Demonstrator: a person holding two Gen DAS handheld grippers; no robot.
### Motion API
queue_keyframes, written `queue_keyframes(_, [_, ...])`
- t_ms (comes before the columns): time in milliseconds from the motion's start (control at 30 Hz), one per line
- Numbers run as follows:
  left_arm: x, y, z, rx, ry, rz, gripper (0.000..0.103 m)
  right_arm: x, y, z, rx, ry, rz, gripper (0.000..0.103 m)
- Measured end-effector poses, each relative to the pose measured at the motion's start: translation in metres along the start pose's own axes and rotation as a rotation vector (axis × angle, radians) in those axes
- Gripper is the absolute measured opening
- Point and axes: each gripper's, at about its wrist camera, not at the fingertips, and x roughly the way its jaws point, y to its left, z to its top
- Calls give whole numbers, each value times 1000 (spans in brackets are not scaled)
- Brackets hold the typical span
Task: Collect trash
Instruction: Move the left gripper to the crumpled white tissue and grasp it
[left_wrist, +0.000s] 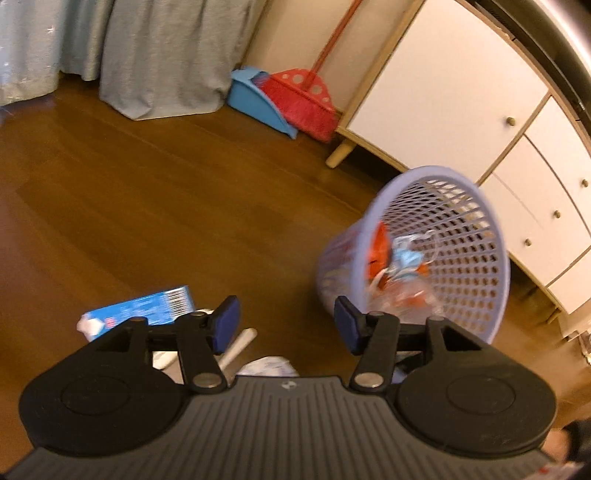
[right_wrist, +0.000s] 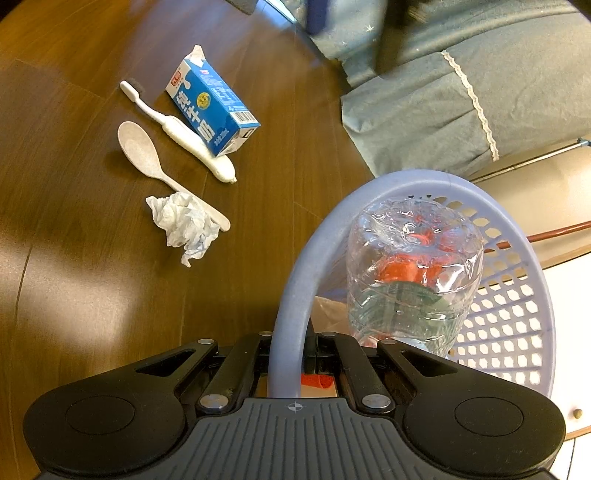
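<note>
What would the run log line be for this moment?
left gripper: open, empty | right gripper: shut on basket rim | in basket: clear bottle | on floor: carton, toothbrush, spoon, tissue

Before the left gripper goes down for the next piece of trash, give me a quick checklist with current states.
1. Left gripper open and empty: ok.
2. Right gripper shut on the basket rim: ok.
3. Basket has room: ok; a clear bottle and wrappers sit inside, space remains.
4. Basket upright: not ok; the left wrist view shows it tilted.
5. Trash left on the floor: ok; milk carton, crumpled tissue, spoon, toothbrush.
6. Carton free to lift: cannot tell; it touches the toothbrush, maybe resting on it.
</note>
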Motion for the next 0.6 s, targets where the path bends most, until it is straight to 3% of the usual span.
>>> queue_keyframes(267, [-10,56,-39,-22,20,90,53,0,0,-1,-5,-1,0,0])
queue_keyframes(600, [2,71,-87,67,58,115,59,0,0,-1,-8,-2,1,0])
